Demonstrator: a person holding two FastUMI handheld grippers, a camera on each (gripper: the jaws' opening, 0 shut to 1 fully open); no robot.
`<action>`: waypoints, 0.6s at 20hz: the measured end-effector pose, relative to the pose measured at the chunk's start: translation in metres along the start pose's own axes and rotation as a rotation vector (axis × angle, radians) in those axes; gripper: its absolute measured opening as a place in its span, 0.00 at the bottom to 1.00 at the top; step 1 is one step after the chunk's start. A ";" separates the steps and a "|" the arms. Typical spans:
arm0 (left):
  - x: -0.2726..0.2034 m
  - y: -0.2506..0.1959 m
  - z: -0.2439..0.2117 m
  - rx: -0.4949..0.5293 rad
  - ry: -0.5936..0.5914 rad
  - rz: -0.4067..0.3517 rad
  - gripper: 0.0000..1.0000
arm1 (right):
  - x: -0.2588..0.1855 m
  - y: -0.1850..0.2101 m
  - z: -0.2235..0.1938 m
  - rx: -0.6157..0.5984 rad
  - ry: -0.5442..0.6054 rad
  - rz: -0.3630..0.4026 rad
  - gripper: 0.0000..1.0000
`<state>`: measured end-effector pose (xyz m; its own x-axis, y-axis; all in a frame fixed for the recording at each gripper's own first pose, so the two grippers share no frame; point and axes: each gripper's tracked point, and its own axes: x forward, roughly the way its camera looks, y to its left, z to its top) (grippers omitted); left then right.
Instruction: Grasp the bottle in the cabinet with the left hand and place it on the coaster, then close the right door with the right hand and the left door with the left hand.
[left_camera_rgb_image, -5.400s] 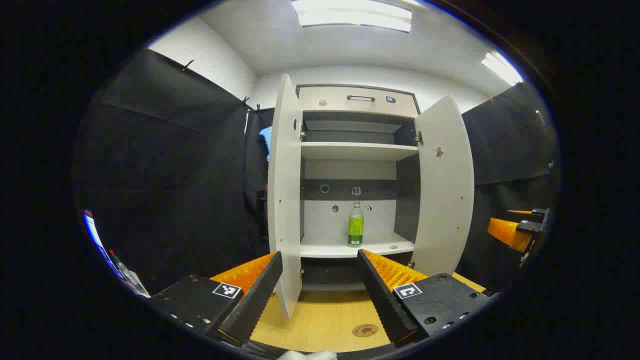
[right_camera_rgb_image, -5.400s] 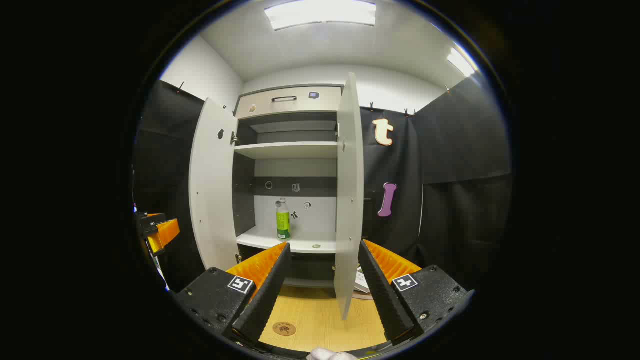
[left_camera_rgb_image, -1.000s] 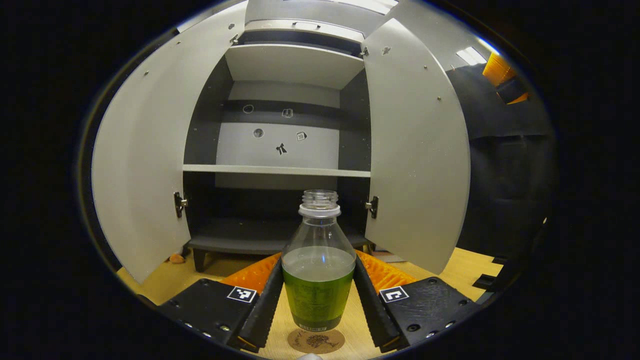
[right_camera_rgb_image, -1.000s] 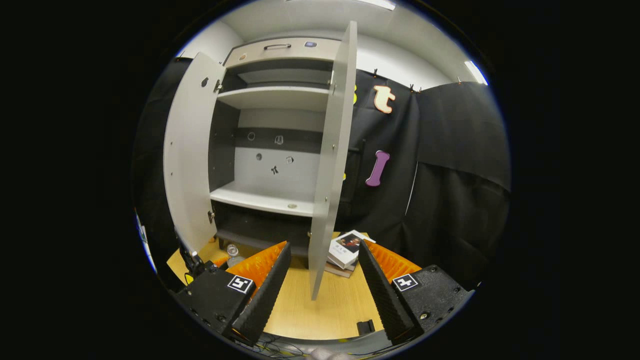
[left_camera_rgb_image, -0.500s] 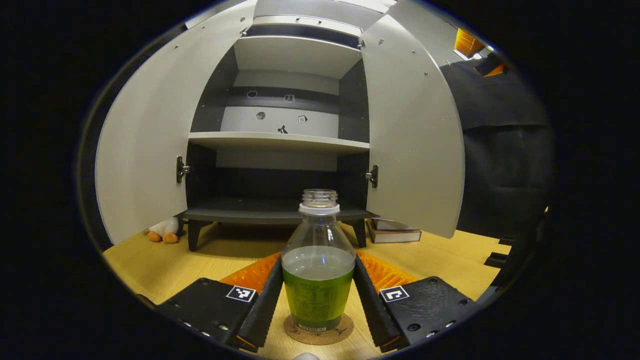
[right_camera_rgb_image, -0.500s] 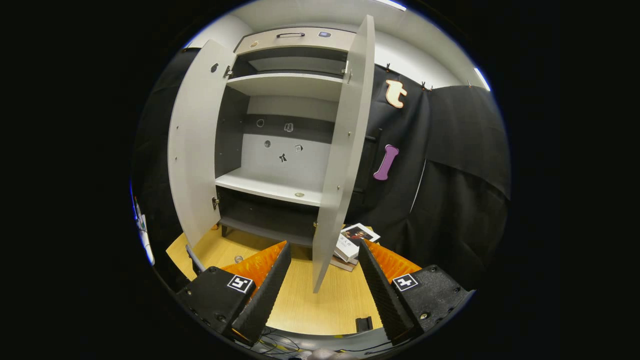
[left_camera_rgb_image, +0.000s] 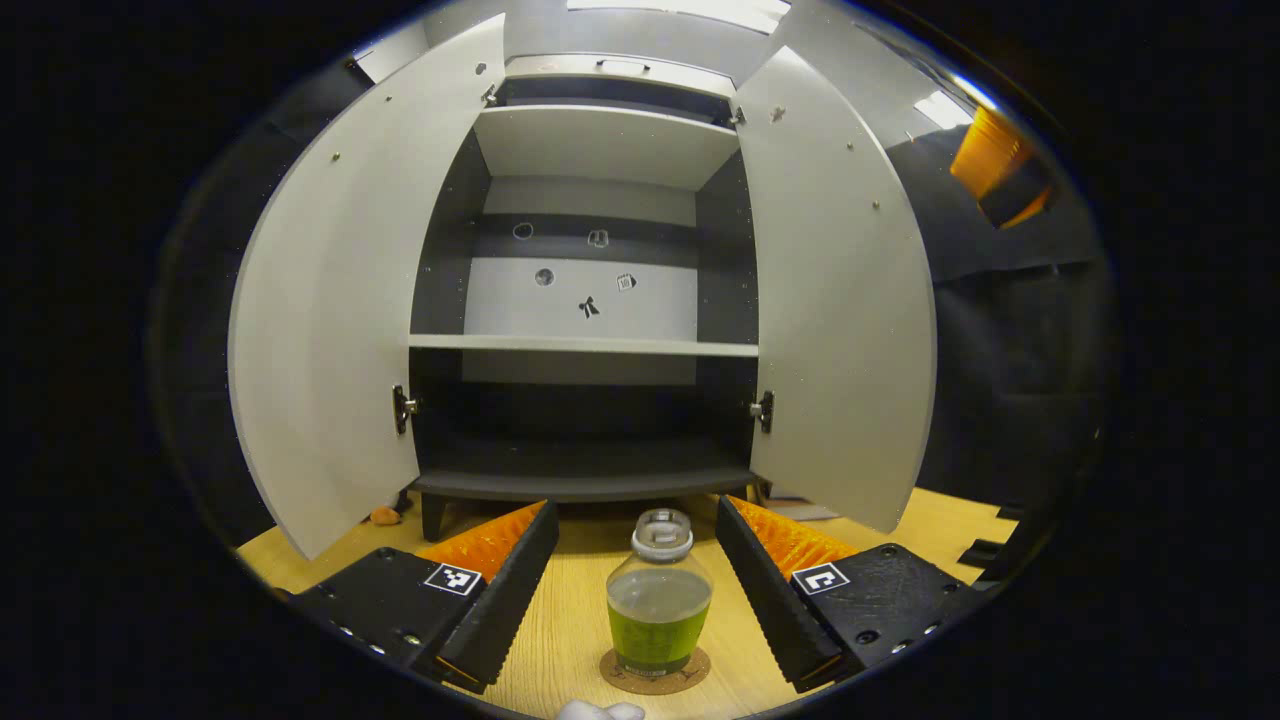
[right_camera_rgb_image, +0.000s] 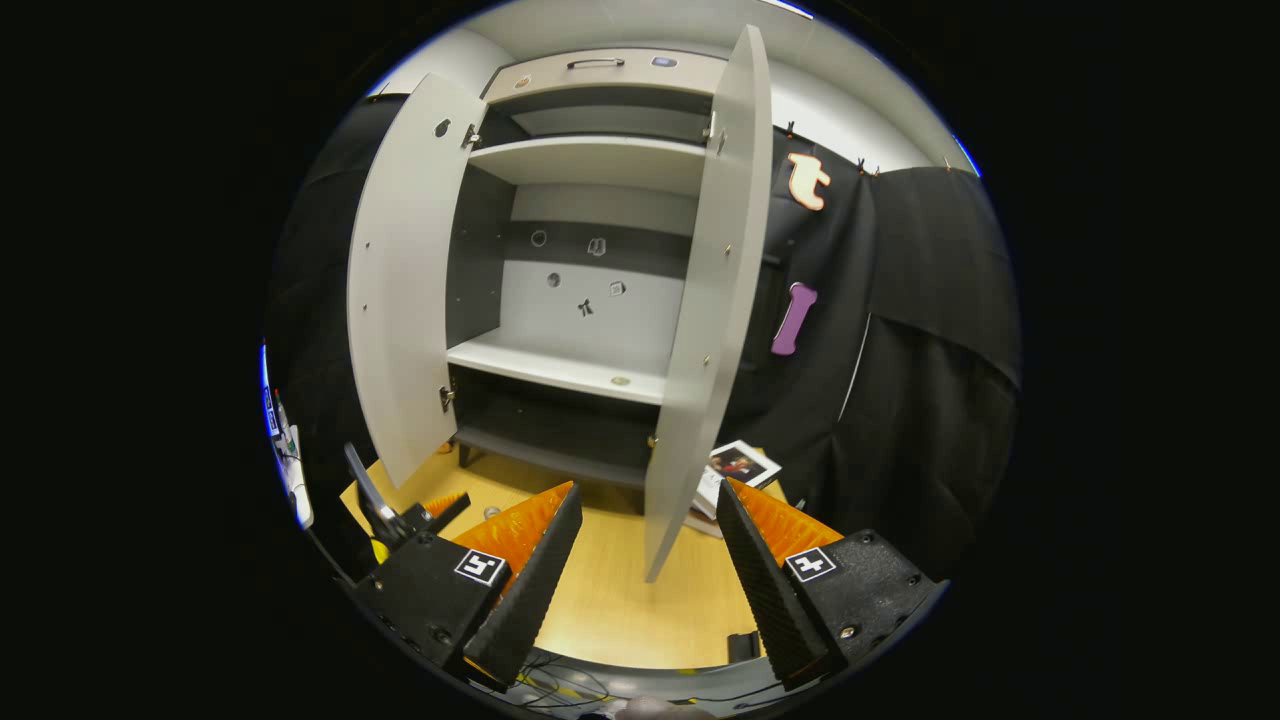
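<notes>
1. On the round cork coaster (left_camera_rgb_image: 655, 676) near the bottom of the left gripper view stands the bottle (left_camera_rgb_image: 659, 592), upright, uncapped, with a green label and pale liquid inside.
2. The coaster lies on the light wooden floor (left_camera_rgb_image: 560, 620) in front of the cabinet (left_camera_rgb_image: 585, 300).
3. The left gripper (left_camera_rgb_image: 632, 570) has its jaws spread wide, one finger on each side of the bottle, neither touching it.
4. Behind the bottle the cabinet is open: the left door (left_camera_rgb_image: 330, 300) and the right door (left_camera_rgb_image: 840, 300) both swing outward, showing a white shelf (left_camera_rgb_image: 585, 345) and a dark bottom compartment.
5. Small stickers dot the cabinet's back panel (left_camera_rgb_image: 585, 290).
6. A small orange thing (left_camera_rgb_image: 384, 516) lies on the floor by the left door's lower corner; what it is cannot be told.
7. In the right gripper view, the right gripper (right_camera_rgb_image: 640, 560) is also wide open and grips nothing.
8. The right door's edge (right_camera_rgb_image: 700, 330) stands nearly edge-on just ahead of that gripper, between its fingers in the view and apart from them.
9. A short stack of books (right_camera_rgb_image: 735, 468) lies on the floor beside the cabinet, just behind the right door.
10. At the upper right of the left gripper view, the other gripper shows blurred.
</notes>
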<state>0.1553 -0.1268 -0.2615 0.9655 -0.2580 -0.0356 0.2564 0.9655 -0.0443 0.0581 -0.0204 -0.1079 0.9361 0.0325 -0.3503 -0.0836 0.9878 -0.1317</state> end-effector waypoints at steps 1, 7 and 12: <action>-0.008 0.001 0.018 0.000 -0.014 0.007 0.96 | -0.002 0.006 0.004 0.007 -0.015 0.014 0.84; -0.064 0.021 0.113 0.024 -0.047 0.044 0.96 | -0.020 0.034 0.035 0.019 -0.122 0.072 0.84; -0.114 0.070 0.190 0.023 -0.066 0.133 0.97 | -0.035 0.045 0.049 0.029 -0.197 0.091 0.84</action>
<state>0.0722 -0.0236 -0.0704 0.9917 -0.1262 0.0259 0.1268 0.9917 -0.0204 0.0381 0.0308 -0.0562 0.9742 0.1479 -0.1708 -0.1633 0.9833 -0.0803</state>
